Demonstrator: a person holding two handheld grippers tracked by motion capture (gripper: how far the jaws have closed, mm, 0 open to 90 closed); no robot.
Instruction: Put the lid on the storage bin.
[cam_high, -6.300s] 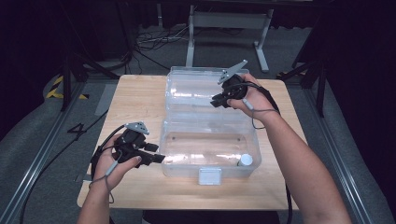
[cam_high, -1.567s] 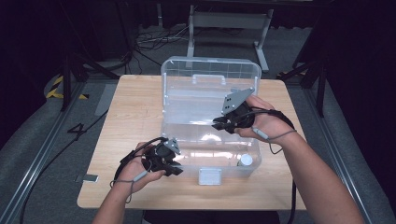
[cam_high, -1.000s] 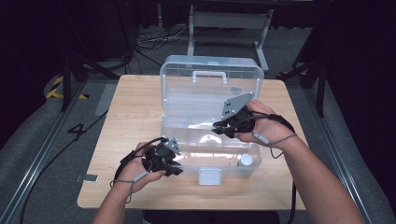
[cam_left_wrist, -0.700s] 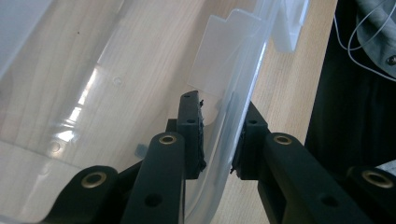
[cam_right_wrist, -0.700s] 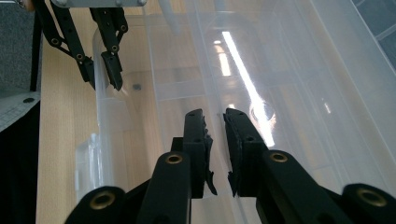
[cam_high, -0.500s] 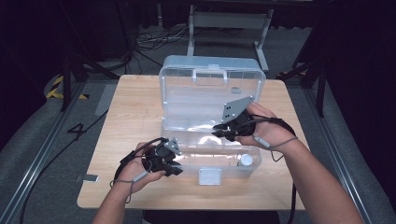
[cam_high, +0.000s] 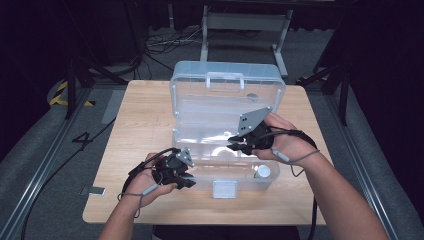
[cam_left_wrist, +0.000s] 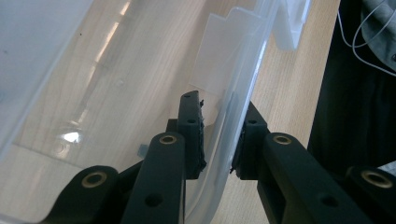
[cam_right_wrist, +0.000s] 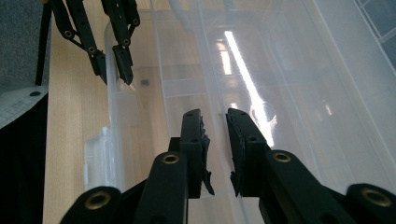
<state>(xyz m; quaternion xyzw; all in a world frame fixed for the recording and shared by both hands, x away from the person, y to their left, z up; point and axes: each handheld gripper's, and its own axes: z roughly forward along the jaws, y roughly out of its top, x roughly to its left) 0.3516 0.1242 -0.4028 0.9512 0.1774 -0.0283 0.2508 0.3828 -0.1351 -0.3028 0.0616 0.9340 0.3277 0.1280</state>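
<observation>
High view: clear plastic box (cam_high: 227, 135) at bench (cam_high: 135, 125) centre, lid raised behind it. Left gripper (cam_high: 186, 176) clamped on box's front-left wall, one jaw inside, one outside. Right gripper (cam_high: 235, 146) inside box, jaws slightly parted; grasp not discernible. White cap (cam_high: 262, 171) in box's front-right corner.

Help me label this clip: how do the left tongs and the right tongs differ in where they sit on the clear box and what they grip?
The left tongs sit at the clear box's near left corner, straddling its front wall; the right tongs reach in from the right, by the lid.
The left tongs' jaws have that wall between them; the right tongs' jaws stand slightly apart, and a grip is unclear.
Both are black and hand-held.
</observation>
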